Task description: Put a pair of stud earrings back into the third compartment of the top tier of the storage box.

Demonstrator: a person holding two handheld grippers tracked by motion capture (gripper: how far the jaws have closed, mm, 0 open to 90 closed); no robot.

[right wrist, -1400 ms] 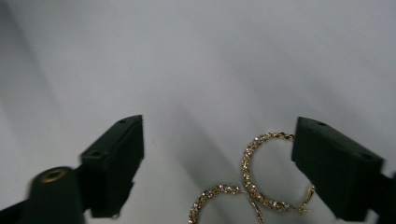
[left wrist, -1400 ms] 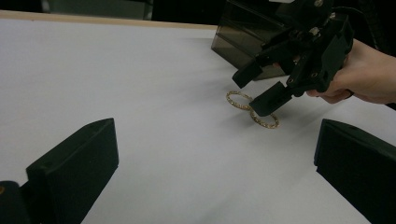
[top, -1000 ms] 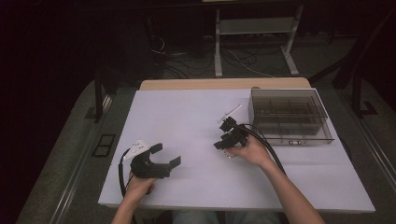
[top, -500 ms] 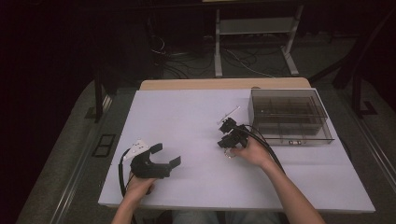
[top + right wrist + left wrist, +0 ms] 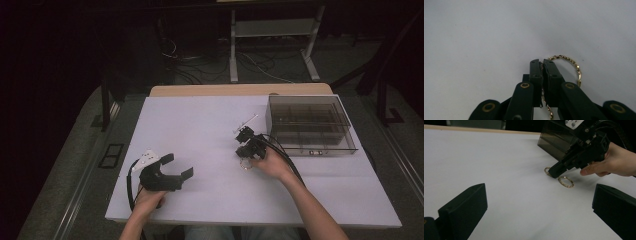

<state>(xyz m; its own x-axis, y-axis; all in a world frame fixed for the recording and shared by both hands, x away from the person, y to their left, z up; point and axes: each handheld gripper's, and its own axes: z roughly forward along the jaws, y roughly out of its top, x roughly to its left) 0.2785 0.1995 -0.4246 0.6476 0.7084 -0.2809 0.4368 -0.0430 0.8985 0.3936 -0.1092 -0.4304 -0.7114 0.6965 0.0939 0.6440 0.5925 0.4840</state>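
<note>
A thin gold chain (image 5: pixel 571 63) lies in loops on the white table (image 5: pixel 200 125), right of centre. My right gripper (image 5: pixel 542 62) points down at it. Its jaws have just been closing and now pinch a strand of the chain between the pads. From the left gripper view, the right gripper (image 5: pixel 555 172) touches the table between two loops of the chain (image 5: pixel 566 181), a hand behind it. In the high view the right gripper (image 5: pixel 245 150) sits beside the box. My left gripper (image 5: pixel 178 165) rests at the front left, open and holding nothing, its fingers (image 5: pixel 466 205) wide apart.
A smoked transparent box (image 5: pixel 312 147) with inner compartments stands at the table's right rear, close behind the right hand. Cables trail from both grippers. The table's wooden far edge (image 5: pixel 240 90) borders a dark floor with wires and a metal stand.
The right gripper's jaws have come together on the chain. Neither hand has shifted, and the left gripper stays open at the front left.
</note>
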